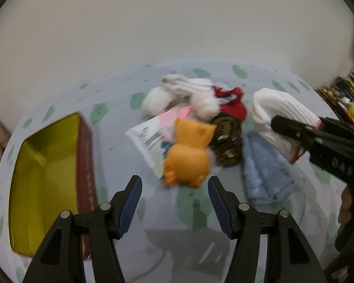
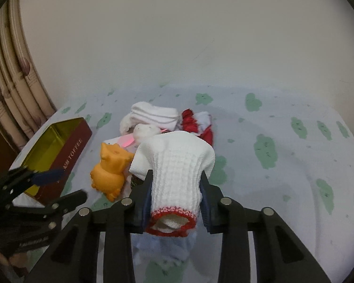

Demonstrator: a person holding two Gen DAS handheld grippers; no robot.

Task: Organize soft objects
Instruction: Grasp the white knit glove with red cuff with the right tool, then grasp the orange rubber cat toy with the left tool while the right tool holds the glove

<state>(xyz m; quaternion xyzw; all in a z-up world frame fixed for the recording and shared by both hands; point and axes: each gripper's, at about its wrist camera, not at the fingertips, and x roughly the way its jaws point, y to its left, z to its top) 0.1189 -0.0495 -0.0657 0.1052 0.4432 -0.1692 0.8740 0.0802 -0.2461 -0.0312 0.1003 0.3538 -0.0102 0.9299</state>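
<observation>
1. When looked at from the left wrist view, found low in the middle: left gripper (image 1: 174,181), let go, jaws apart, nothing held. Just above it, the orange toy owl (image 1: 188,151).
2. At the right edge, right gripper (image 1: 292,136) clenched on the white knit glove (image 1: 280,113), lifted over the blue cloth (image 1: 264,172). Could slip out, since pinched near the red cuff only, with most of the glove hanging free.
3. Far over at the left edge, the open tin box (image 1: 86,155). Long way to carry across the pile of socks (image 1: 188,92). Could drag the floppy end through the pile and pull other things along.
4. Could bump grippers too, if both go for the middle at once.
5. Next, from the right wrist view, low in the middle: right gripper (image 2: 177,176) squeezing the white knit glove (image 2: 177,165) from both sides, red cuff toward the camera, wide end flopping forward.
6. Hides what sits under it. Cannot tell if the blue cloth (image 2: 162,247) below is caught as well. Might lift with it.
7. At the lower left, left gripper (image 2: 66,185) in front of the tin box (image 2: 70,151), right in the path. Might block the drop, or knock the orange toy owl (image 2: 111,172) off the sheet.
</observation>
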